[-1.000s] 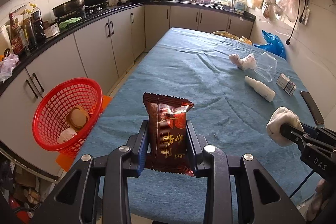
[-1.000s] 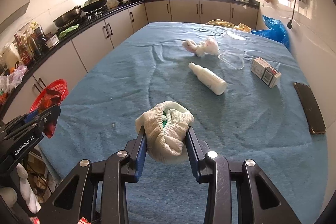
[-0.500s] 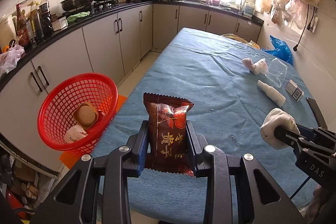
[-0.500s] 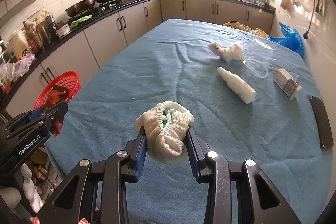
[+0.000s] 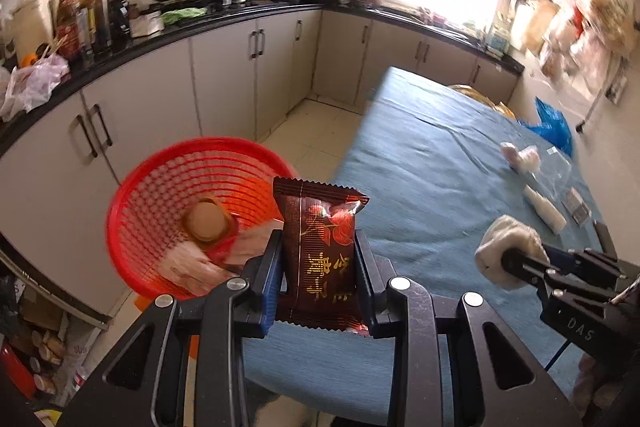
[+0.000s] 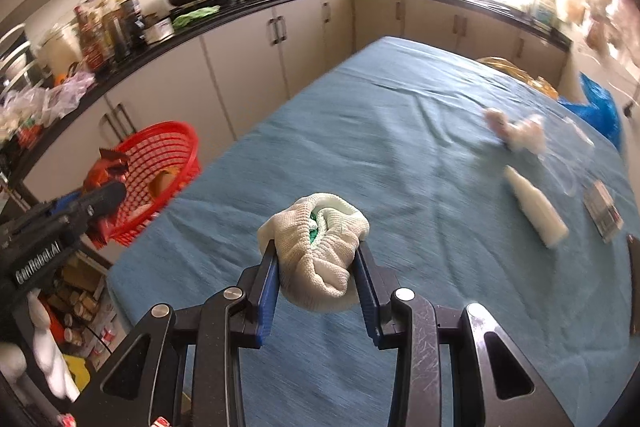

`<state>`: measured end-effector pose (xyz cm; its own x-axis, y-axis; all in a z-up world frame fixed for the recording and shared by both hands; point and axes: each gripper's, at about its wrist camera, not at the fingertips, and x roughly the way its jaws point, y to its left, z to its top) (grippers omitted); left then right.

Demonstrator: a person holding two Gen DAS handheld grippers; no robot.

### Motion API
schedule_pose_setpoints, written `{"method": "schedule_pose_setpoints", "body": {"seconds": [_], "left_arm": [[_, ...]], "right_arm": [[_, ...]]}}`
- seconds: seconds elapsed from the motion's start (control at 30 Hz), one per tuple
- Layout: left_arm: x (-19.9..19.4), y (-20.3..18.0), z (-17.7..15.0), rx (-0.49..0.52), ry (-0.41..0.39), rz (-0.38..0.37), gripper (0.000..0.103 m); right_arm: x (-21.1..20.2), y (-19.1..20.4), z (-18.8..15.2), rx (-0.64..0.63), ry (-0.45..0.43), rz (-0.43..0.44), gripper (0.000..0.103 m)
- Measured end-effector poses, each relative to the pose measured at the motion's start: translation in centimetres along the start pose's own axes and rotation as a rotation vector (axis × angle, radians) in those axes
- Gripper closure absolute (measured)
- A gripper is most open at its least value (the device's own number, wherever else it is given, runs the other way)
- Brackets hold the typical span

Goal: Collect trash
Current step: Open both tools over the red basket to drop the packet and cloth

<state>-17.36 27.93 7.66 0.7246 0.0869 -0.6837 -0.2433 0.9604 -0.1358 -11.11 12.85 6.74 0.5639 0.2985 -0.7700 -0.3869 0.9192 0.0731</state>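
One red basket (image 5: 168, 187) sits off the blue desk's (image 5: 432, 163) left edge, ahead-left of the left tongs (image 5: 318, 259), the nearer pair, clamped on one upright snack packet (image 5: 320, 251). Right tongs (image 6: 316, 267) pinch one balled white cloth (image 6: 316, 247) above the desk; one white bottle (image 6: 536, 213) remains.

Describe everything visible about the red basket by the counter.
The red basket is a round, open-topped plastic basket with a slotted, ribbed wall and a solid rim. It looks tilted, its mouth facing the cameras, beside the grey lower cabinets just off the near left corner of the blue-covered table. What holds it up is hidden. Inside lie a round tan lid or cup and a pale crumpled wrapper. The left gripper, holding a dark snack packet, is close in front of it; contact cannot be told.
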Motion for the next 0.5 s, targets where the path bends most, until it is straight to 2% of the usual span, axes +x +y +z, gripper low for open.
{"method": "schedule_pose_setpoints", "body": {"seconds": [0.3,0.5], "left_arm": [[2.0,9.4,4.0,-0.117,-0.015,0.089,0.072],[4.3,12.0,5.0,-0.155,0.025,0.091,0.071]], "right_arm": [[4.2,7.1,4.4,-0.084,0.006,0.165,0.064],[7.9,11.9,7.6,-0.136,-0.007,0.271,0.062]]}}
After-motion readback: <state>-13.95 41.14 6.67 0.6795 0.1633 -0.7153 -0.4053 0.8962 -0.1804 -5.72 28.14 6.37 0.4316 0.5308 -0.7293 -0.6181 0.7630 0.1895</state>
